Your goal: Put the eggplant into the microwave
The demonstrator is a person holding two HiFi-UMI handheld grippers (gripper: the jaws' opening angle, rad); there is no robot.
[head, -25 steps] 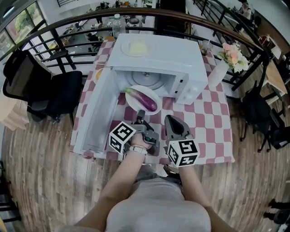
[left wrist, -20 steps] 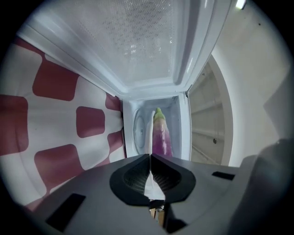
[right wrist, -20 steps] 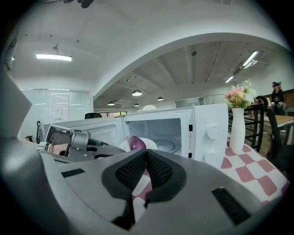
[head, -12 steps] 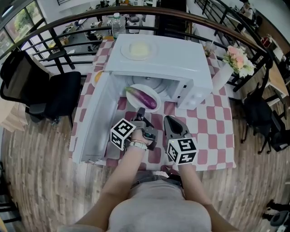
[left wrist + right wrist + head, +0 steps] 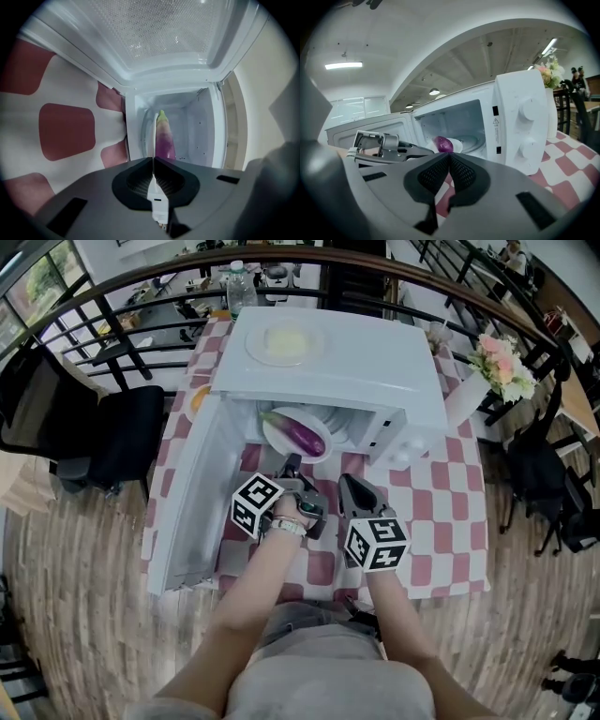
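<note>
**Stage shown: loading under way, not complete.** The microwave point(image 5: 328, 371) stands on the checked worktop point(image 5: 441, 521) with its door point(image 5: 192, 493) swung wide open to the left. The eggplant point(image 5: 303, 435) lies on a white plate point(image 5: 284, 443). Both sit in the mouth of the cavity, with the far part under the roof and the near rim projecting towards the person.

The left tongs point(image 5: 290, 466) are clamped on that near rim. In the left gripper view the rim appears edge-on between the pads, with the eggplant just beyond. The right tongs point(image 5: 348, 486) are pressed together on nothing and are held above the worktop, just beside the left.

Whether the plate already rests on the cavity floor or is carried clear of it cannot be told from these views.

Remaining, by judgement: slide the plate fully in, release the rim and draw the tongs back. The door is not yet closed.
</note>
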